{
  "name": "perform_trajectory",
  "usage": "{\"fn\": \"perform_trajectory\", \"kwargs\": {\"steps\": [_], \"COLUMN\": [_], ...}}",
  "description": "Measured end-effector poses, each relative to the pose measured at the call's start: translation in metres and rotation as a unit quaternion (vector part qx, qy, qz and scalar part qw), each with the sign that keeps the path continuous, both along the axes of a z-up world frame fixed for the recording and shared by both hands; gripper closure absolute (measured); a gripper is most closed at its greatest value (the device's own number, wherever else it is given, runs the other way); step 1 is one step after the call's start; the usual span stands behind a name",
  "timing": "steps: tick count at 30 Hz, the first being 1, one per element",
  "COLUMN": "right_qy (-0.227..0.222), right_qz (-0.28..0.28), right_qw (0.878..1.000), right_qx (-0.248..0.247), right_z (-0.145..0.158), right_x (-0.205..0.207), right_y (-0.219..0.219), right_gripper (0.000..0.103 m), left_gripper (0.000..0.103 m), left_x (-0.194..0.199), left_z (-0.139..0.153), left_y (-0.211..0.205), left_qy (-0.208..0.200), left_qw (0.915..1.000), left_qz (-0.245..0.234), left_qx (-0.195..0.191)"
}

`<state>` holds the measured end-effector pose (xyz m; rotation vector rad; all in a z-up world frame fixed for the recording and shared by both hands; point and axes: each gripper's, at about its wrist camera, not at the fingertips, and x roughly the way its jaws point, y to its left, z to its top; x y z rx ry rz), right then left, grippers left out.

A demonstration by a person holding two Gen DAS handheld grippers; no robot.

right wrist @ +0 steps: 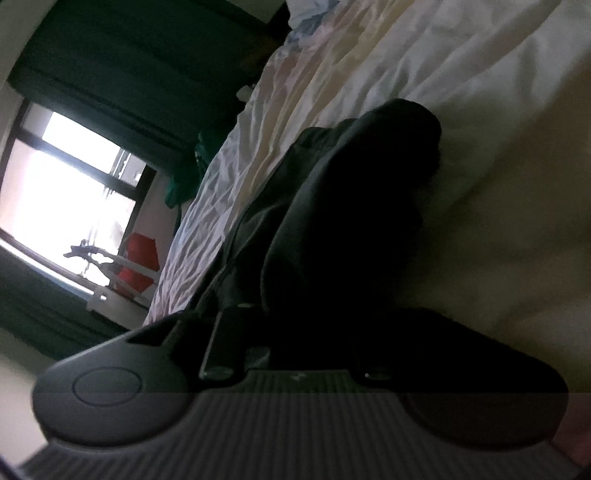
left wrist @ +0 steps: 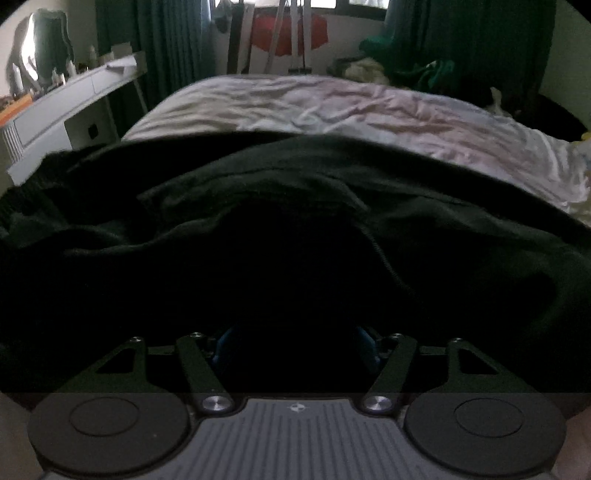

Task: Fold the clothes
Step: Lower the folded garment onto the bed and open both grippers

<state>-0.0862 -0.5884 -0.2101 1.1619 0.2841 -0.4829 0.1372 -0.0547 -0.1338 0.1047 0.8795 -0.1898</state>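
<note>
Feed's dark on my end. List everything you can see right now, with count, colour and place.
garment: one, black, spread over the near end of the bed, covering both tongs' tips
sheet: one, white, rumpled, covering the bed
desk: one, white, left of the bed
curtains: dark green, far wall by the window
red object: one, under the window
left tongs: fingers hidden under the garment
right tongs: tips buried in the garment, tilted view

dark matt knit cloth garment (left wrist: 295, 229), ribbed at its 9 o'clock edge; crumpled pale cotton bedsheet (left wrist: 332, 107); matt black plastic left claw (left wrist: 295, 332) with shiny metal screws.
</note>
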Motion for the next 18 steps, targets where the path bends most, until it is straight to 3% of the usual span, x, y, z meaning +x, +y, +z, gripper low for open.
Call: {"fn": "perform_trajectory", "kwargs": {"steps": [1,4,8,9,10,12,18], "right_qy": [-0.002,-0.004,-0.003,0.004,0.019,0.070,0.090], "right_qz": [-0.005,-0.033,-0.085,-0.093,-0.095,-0.084,-0.055], "right_qw": [1.000,0.999,0.996,0.996,0.995,0.993,0.974], "right_qx": [-0.001,0.009,0.024,0.017,0.003,-0.048,-0.198], "right_z": [0.001,0.002,0.002,0.004,0.008,0.024,0.106], "right_x": [0.002,0.008,0.014,0.016,0.020,0.031,0.059], "right_y": [-0.002,-0.008,-0.013,-0.013,-0.012,-0.007,0.032], "right_gripper": [0.061,0.059,0.059,0.065,0.088,0.089,0.090], "left_gripper": [0.037,0.037,0.037,0.037,0.037,0.037,0.037], "left_x": [0.000,0.000,0.002,0.002,0.002,0.002,0.001], "left_z": [-0.002,-0.003,-0.003,-0.003,-0.002,-0.001,0.013], "left_y": [0.001,0.005,0.008,0.008,0.009,0.010,0.022], "left_qy": [0.003,0.009,0.014,0.014,0.014,0.015,0.012], "left_qw": [1.0000,0.9999,0.9999,0.9998,0.9998,0.9998,0.9993], "left_qz": [-0.001,-0.001,-0.002,-0.003,-0.003,-0.005,-0.002], "left_qx": [0.000,-0.005,-0.010,-0.010,-0.011,-0.013,-0.035]}}
